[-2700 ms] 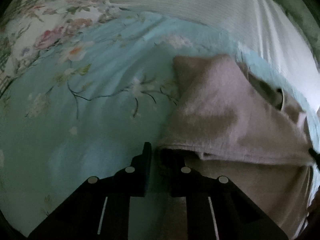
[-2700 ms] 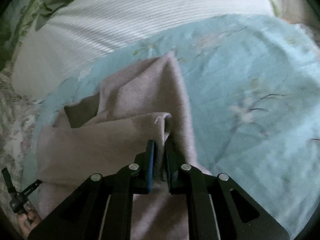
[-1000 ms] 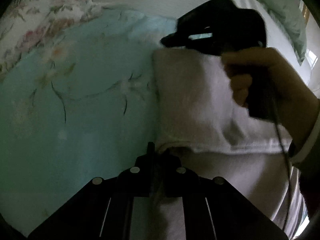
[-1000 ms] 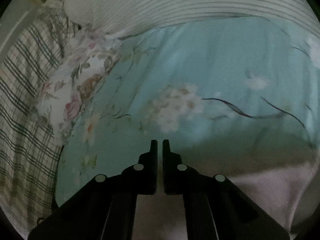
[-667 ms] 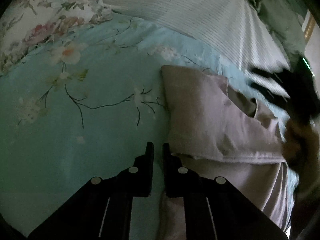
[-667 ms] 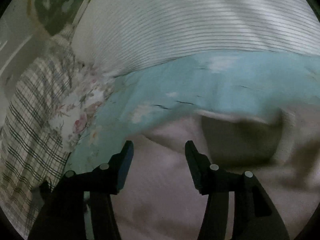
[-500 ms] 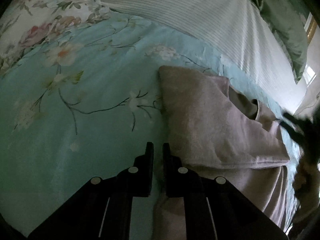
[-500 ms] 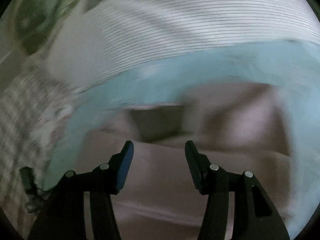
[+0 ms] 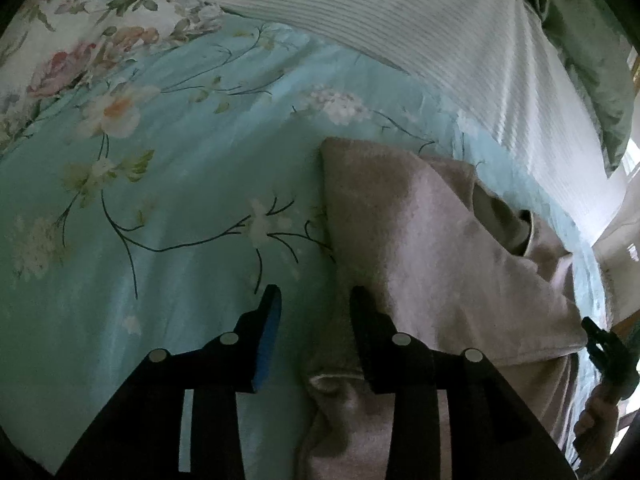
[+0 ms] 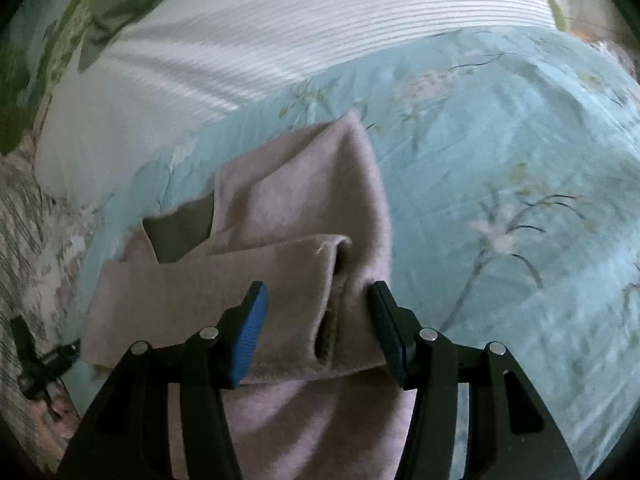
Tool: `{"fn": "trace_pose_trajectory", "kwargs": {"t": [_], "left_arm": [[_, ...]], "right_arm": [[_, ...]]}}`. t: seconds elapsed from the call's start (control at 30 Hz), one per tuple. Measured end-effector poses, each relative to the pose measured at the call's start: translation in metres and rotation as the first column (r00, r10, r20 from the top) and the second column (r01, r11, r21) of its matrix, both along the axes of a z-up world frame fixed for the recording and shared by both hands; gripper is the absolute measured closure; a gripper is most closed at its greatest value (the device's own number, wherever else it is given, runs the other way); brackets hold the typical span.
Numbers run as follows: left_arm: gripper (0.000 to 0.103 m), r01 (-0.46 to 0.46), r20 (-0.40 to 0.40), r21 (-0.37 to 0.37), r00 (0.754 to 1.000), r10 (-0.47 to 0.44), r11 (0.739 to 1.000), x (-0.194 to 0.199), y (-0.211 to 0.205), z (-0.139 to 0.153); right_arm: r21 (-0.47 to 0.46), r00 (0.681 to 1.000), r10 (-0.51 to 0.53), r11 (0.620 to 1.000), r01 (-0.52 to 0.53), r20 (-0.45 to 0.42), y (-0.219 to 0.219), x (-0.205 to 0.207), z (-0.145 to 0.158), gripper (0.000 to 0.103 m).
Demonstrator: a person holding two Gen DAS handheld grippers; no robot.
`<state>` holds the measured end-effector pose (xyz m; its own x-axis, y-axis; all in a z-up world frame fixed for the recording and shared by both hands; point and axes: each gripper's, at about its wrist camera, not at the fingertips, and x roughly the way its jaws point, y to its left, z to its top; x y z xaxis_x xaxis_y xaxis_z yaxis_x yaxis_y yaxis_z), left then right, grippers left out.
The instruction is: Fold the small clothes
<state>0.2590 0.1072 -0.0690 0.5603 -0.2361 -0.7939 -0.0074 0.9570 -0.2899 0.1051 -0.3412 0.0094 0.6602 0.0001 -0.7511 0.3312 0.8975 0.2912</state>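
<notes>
Right wrist view, folded mauve garment lengthwise toward striped pillow, right gripper closing astride it, left gripper opening.

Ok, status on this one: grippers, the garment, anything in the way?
Left gripper opening, garment edge between the jaws. Right gripper closing, straddling a fold, not pinching. Garment partly folded on the bedspread. Nothing in the way.
</notes>
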Motion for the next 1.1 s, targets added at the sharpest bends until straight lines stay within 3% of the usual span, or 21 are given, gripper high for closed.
{"fn": "trace_pose_trajectory", "kwargs": {"t": [0.03, 0.07, 0.13, 0.23, 0.3, 0.4, 0.63, 0.77, 0.8, 0.83, 0.9, 1.03, 1.1], "left_arm": [[0.065, 0.004, -0.003, 0.009, 1.0, -0.004, 1.0, 0.001, -0.002, -0.001], [0.064, 0.009, -0.007, 0.02, 1.0, -0.009, 1.0, 0.002, -0.004, -0.002], [0.064, 0.016, -0.016, 0.042, 1.0, -0.016, 0.999, 0.004, -0.008, -0.005], [0.064, 0.028, -0.014, 0.066, 1.0, -0.027, 0.997, 0.004, -0.013, -0.005], [0.064, 0.03, -0.015, 0.071, 0.999, -0.029, 0.997, 0.004, -0.014, -0.006], [0.064, 0.028, -0.023, 0.072, 0.999, -0.027, 0.997, 0.004, -0.016, -0.007], [0.063, 0.037, -0.022, 0.104, 0.999, -0.034, 0.994, 0.003, -0.016, -0.007], [0.063, 0.035, -0.026, 0.109, 0.999, -0.032, 0.993, 0.004, -0.017, -0.009], [0.063, 0.036, -0.026, 0.11, 0.999, -0.033, 0.993, 0.005, -0.017, -0.009], [0.063, 0.035, -0.026, 0.11, 0.999, -0.032, 0.993, 0.005, -0.017, -0.009], [0.062, 0.036, -0.028, 0.111, 0.999, -0.033, 0.993, 0.005, -0.016, -0.008], [0.062, 0.043, -0.029, 0.119, 0.999, -0.04, 0.992, 0.005, -0.017, -0.006], [0.062, 0.044, -0.03, 0.124, 0.999, -0.041, 0.991, 0.004, -0.017, -0.005]], "right_arm": [[0.0, 1.0, 0.01, 1.0, -0.01, -0.014, 0.003, 0.003, -0.003, 0.072], [0.0, 1.0, 0.017, 1.0, -0.017, -0.021, 0.004, 0.005, -0.003, 0.081], [-0.023, 0.999, 0.046, 0.999, -0.046, 0.026, 0.01, 0.0, 0.012, 0.082], [-0.085, 0.995, 0.077, 0.994, -0.072, 0.057, 0.019, -0.007, 0.031, 0.082], [-0.094, 0.995, 0.097, 0.991, -0.095, 0.022, 0.022, -0.004, 0.029, 0.08], [-0.15, 0.995, 0.054, 0.986, -0.067, -0.086, 0.022, 0.002, 0.015, 0.057], [-0.186, 0.998, 0.035, 0.982, -0.024, 0.054, 0.021, -0.014, 0.037, 0.056], [-0.144, 0.994, 0.105, 0.984, -0.108, -0.022, 0.025, 0.009, 0.026, 0.057], [-0.131, 0.993, 0.111, 0.985, -0.117, -0.05, 0.025, 0.013, 0.02, 0.069], [-0.109, 0.991, 0.118, 0.986, -0.125, -0.07, 0.024, 0.016, 0.014, 0.099], [-0.092, 0.991, 0.128, 0.987, -0.13, -0.03, 0.025, 0.013, 0.019, 0.1], [-0.144, 0.982, 0.115, 0.985, -0.093, 0.148, 0.031, -0.015, 0.066, 0.1], [-0.152, 0.982, 0.074, 0.987, -0.047, 0.174, 0.021, -0.023, 0.073, 0.1]]}}
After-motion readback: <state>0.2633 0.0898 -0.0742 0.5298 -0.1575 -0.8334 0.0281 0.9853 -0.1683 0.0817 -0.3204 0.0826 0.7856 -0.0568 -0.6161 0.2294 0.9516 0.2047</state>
